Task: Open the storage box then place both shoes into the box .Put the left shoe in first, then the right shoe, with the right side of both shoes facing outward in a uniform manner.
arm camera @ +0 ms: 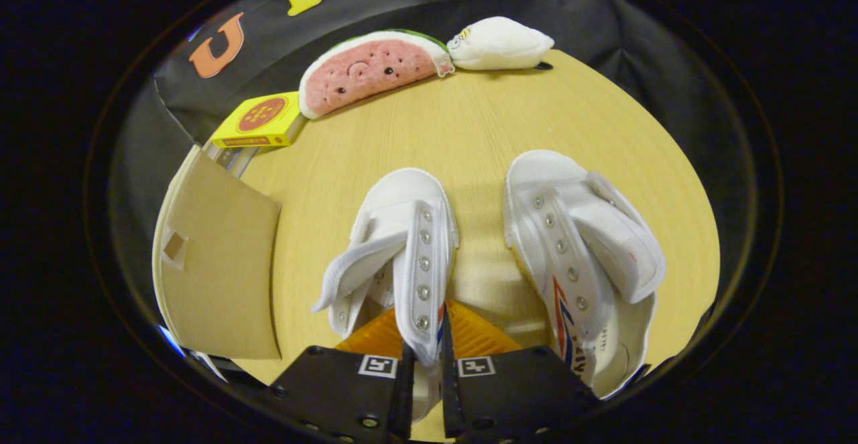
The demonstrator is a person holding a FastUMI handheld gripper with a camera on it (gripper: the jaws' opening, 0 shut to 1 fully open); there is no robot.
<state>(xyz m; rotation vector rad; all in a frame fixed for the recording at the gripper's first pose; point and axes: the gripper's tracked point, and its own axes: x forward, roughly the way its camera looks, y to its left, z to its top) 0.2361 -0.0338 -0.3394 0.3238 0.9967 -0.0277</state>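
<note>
1. the gripper [423, 357] is pinching the eyelet flap of the left shoe [395, 256] between its two fingers, jaws nearly together with only the thin canvas in the gap, so both fingers are pressing on that shoe.
2. the left shoe is sitting near the middle of the tabletop [469, 129], toe pointing toward the far edge, its tongue flopping open to one side.
3. the right shoe [580, 263] is lying just beside it toward the right edge of the tabletop, apart from the fingers and tilting onto its side.
4. the storage box [218, 269] is standing at the left edge of the tabletop with its cardboard flap raised, so it is looking open already.
5. a yellow carton [258, 122], a watermelon plush [372, 68] and a white plush [499, 43] are resting along the far edge.
6. risk: the hold is on a soft flap only, so the shoe may be swinging or slipping free when lifted, and twisting would be leaving the wrong side facing outward.
7. risk: the raised flap may be catching the sole on the way in.
</note>
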